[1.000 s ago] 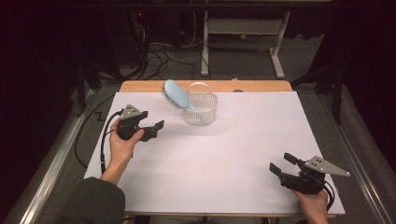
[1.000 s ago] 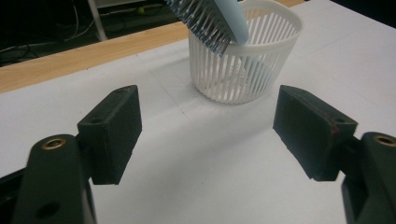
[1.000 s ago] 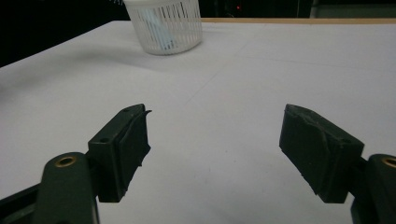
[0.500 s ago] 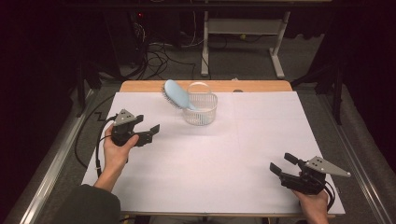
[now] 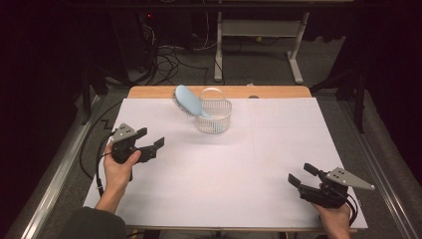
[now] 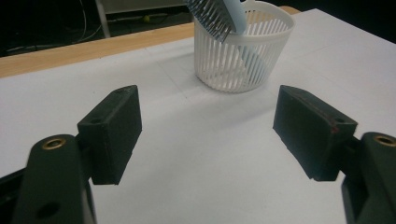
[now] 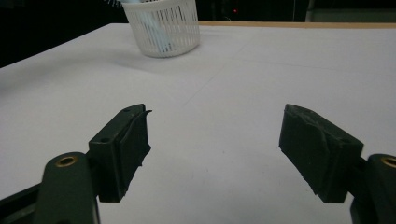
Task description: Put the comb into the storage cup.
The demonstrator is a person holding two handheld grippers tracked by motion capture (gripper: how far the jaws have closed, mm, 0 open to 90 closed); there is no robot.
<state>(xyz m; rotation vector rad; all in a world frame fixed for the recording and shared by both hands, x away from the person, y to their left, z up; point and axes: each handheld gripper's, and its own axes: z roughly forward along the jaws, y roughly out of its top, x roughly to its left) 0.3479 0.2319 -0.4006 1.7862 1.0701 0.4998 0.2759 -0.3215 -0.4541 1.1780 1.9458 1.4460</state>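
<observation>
Hairbrush (image 5: 188,100) leaning from basket (image 5: 214,118): light, stiff plastic; best gripped at head. Left gripper (image 5: 154,144) and right gripper (image 5: 298,175) wide, empty.

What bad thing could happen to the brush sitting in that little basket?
The blue hairbrush stands handle-down in the white basket, with its heavy head leaning out over the rim. The basket looks light, so a nudge from the open left gripper might tip both over. Grabbing the brush by its head could also drag the basket along the white table cover. The bristles might snag on the basket's slats.
</observation>
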